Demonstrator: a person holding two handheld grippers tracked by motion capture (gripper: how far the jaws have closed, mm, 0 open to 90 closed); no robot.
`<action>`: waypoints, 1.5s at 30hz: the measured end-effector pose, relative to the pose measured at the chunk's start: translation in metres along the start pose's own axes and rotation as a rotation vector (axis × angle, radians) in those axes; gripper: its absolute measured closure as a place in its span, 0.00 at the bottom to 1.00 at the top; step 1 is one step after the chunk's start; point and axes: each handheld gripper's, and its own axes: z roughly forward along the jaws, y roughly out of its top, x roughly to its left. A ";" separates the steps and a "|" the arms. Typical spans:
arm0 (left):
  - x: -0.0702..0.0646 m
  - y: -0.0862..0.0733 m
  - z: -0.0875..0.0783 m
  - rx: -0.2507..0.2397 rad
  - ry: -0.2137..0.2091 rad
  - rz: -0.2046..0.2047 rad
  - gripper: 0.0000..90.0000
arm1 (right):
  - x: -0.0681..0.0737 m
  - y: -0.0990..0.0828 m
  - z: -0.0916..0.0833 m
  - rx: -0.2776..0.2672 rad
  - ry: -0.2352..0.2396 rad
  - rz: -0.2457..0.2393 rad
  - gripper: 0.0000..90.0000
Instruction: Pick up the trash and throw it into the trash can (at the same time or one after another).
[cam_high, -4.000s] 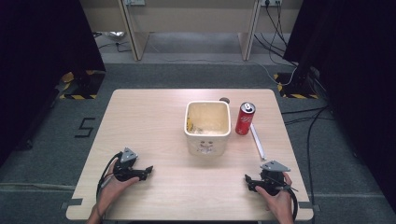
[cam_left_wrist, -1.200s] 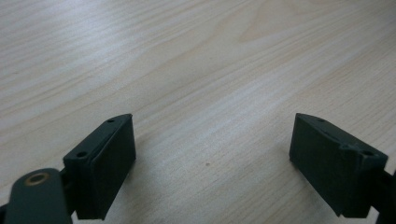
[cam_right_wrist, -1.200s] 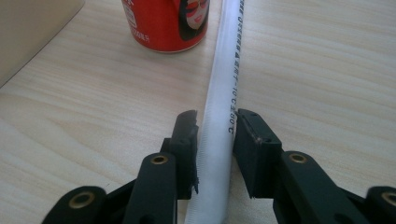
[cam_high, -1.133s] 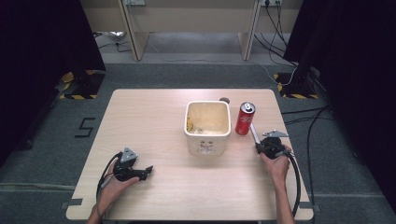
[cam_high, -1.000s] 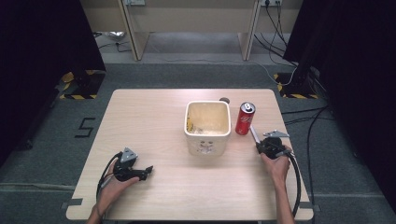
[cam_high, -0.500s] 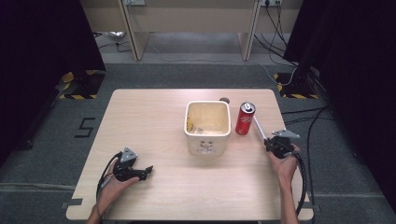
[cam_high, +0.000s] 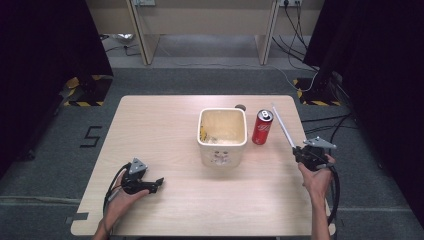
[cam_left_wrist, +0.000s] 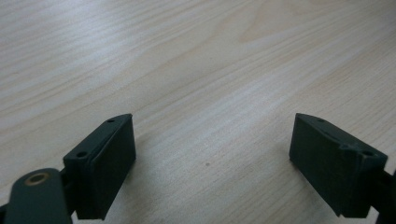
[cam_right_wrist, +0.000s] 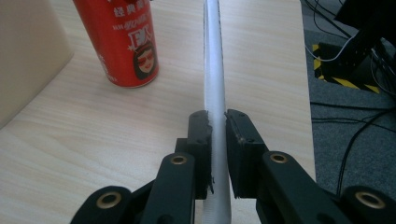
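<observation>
1. At the table's right edge, my right gripper is clamped on the white straw, low on its length, so the free end aims toward 11 o'clock.
2. The red can, likely its target, stands at 10 o'clock, just beside the cream bin, which crowds its left.
3. My left gripper rests wide apart and empty at 8 o'clock.

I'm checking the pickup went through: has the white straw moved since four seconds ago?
Yes. The white straw, which lay beside the red can, is now clamped in the right gripper and lifted, slightly farther right of the can.
</observation>
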 end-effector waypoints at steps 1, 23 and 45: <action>0.000 0.000 0.000 0.000 0.000 0.000 0.15 | 0.000 0.000 0.000 0.000 0.000 0.000 0.89; 0.000 0.000 0.000 0.000 0.000 0.000 0.15 | 0.008 0.054 -0.073 -0.099 0.086 -0.098 0.89; 0.000 0.000 0.000 0.000 0.000 0.000 0.15 | 0.070 0.074 -0.088 -0.101 0.310 -0.237 0.89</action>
